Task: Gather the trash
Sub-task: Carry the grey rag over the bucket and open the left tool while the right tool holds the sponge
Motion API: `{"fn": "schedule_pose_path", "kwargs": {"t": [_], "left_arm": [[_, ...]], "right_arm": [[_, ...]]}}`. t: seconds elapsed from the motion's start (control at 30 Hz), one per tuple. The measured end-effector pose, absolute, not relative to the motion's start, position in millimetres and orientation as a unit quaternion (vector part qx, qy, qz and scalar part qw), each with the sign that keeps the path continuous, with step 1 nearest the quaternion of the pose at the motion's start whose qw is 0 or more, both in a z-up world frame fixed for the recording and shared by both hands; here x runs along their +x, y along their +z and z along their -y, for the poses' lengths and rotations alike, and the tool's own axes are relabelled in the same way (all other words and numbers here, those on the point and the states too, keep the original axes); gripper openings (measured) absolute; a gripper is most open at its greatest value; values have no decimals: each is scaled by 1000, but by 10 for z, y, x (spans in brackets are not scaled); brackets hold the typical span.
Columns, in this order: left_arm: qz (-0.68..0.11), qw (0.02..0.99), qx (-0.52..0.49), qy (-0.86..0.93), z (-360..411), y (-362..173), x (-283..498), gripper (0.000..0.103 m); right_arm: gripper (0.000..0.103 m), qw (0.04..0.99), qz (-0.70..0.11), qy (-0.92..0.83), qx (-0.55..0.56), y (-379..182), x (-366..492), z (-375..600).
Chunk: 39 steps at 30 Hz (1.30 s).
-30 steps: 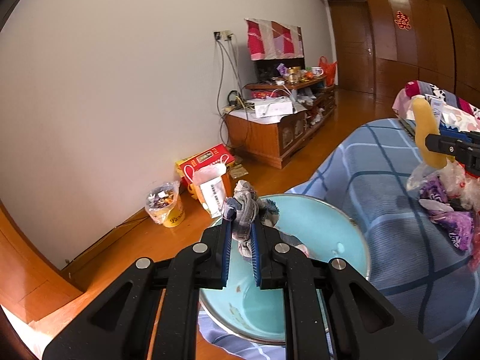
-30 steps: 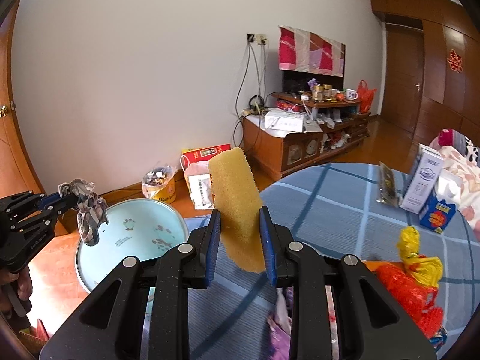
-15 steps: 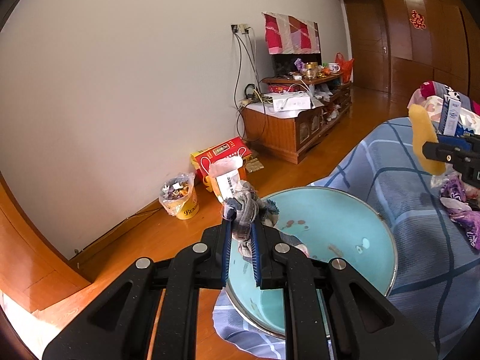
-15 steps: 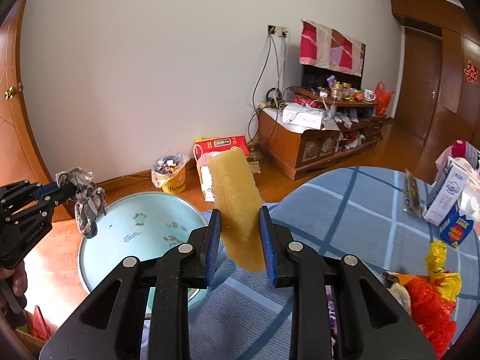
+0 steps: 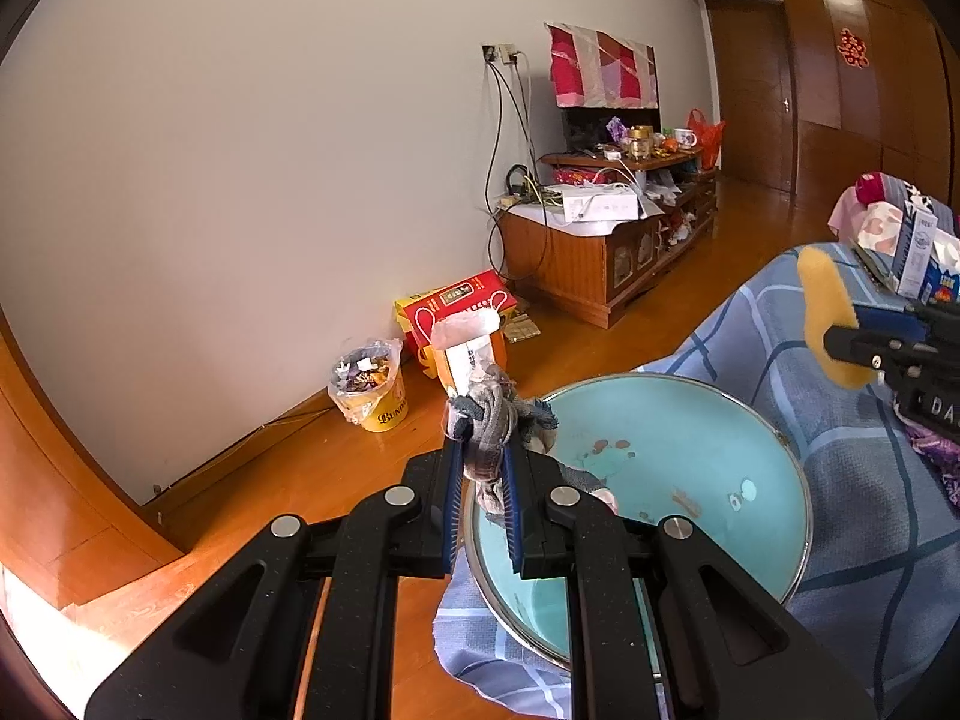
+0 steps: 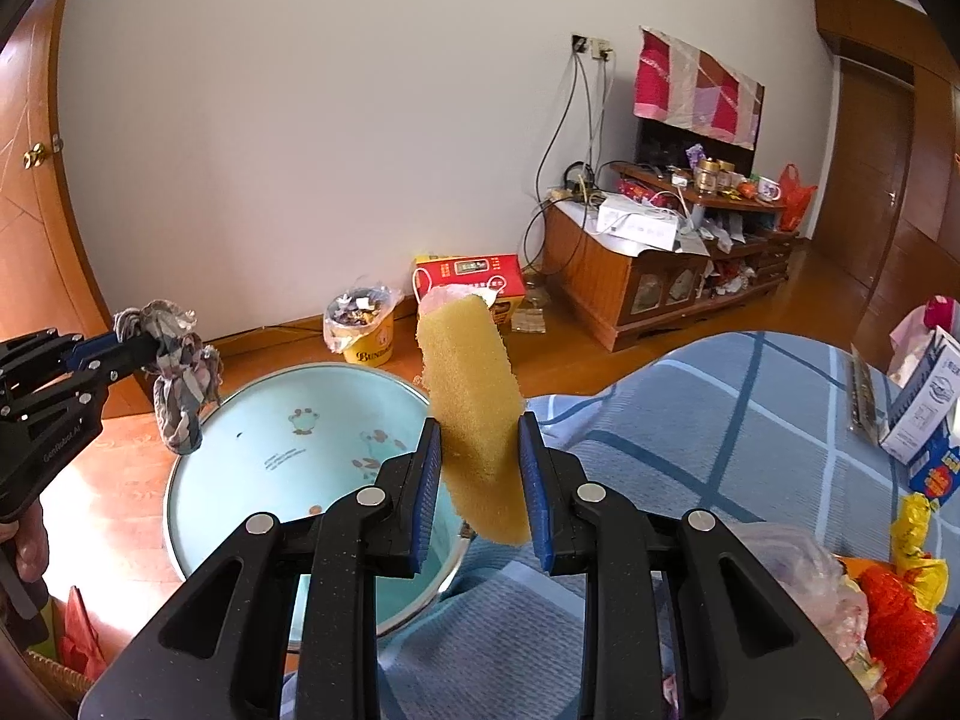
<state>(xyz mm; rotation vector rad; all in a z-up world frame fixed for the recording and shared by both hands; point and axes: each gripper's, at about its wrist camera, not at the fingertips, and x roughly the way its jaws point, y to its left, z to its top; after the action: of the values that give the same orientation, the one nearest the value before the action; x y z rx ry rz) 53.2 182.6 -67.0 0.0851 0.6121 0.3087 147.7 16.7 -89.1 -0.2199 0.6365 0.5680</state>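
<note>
Left gripper [image 5: 483, 480], clamped on a knotted grey rag [image 5: 489, 432], and right gripper [image 6: 480, 474], clamped on a yellow foam sponge [image 6: 474, 414], hover over the turquoise enamel basin [image 6: 288, 450], seemingly the trash receptacle, rag at nine o'clock, sponge at three.

Yellow porous foam sponge [image 6: 474, 420]. Grey-blue knotted rag bundle [image 5: 486, 438]. Round enamel basin [image 6: 252, 420], pale turquoise with small brown motifs. Blue checked cloth [image 6: 690, 420] over surface. Black gripper [image 6: 480, 474], blue pads.

Glossy enamel basin [image 6: 288, 420], porous sponge [image 6: 474, 420], frayed cloth rag [image 5: 486, 432].
</note>
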Motion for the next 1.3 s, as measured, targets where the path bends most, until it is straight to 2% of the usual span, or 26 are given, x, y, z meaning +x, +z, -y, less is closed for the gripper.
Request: {"fn": "schedule_pose_path", "kwargs": {"t": [0.53, 0.6, 0.63, 0.67, 0.7, 0.93, 0.97, 1.13, 1.3], "left_arm": [[-298, 944, 36, 139, -1796, -636, 452, 14], [-301, 944, 34, 129, -1797, -631, 464, 19], [-299, 945, 33, 126, -1789, -629, 463, 25], [-298, 946, 33, 123, -1778, -627, 462, 37], [-297, 947, 34, 119, -1762, -633, 461, 42], [-290, 949, 37, 120, -1699, -649, 461, 61], [-289, 948, 39, 125, -1684, -657, 456, 66], [-289, 949, 40, 122, -1530, -729, 428, 80], [-313, 947, 31, 67, -1243, -874, 427, 81]], "right_arm": [[27, 896, -308, 298, -115, -906, 1412, -267], [27, 890, -314, 311, -112, -925, 1413, -288], [35, 889, -314, 314, -111, -928, 1412, -294], [52, 890, -311, 315, -110, -923, 1398, -292], [56, 891, -308, 315, -107, -920, 1388, -287], [57, 895, -307, 307, -104, -872, 1357, -213], [58, 897, -305, 302, -104, -845, 1341, -169], [61, 911, -292, 274, -95, -636, 1202, 221], [67, 938, -271, 200, -85, -463, 947, 1065]]}}
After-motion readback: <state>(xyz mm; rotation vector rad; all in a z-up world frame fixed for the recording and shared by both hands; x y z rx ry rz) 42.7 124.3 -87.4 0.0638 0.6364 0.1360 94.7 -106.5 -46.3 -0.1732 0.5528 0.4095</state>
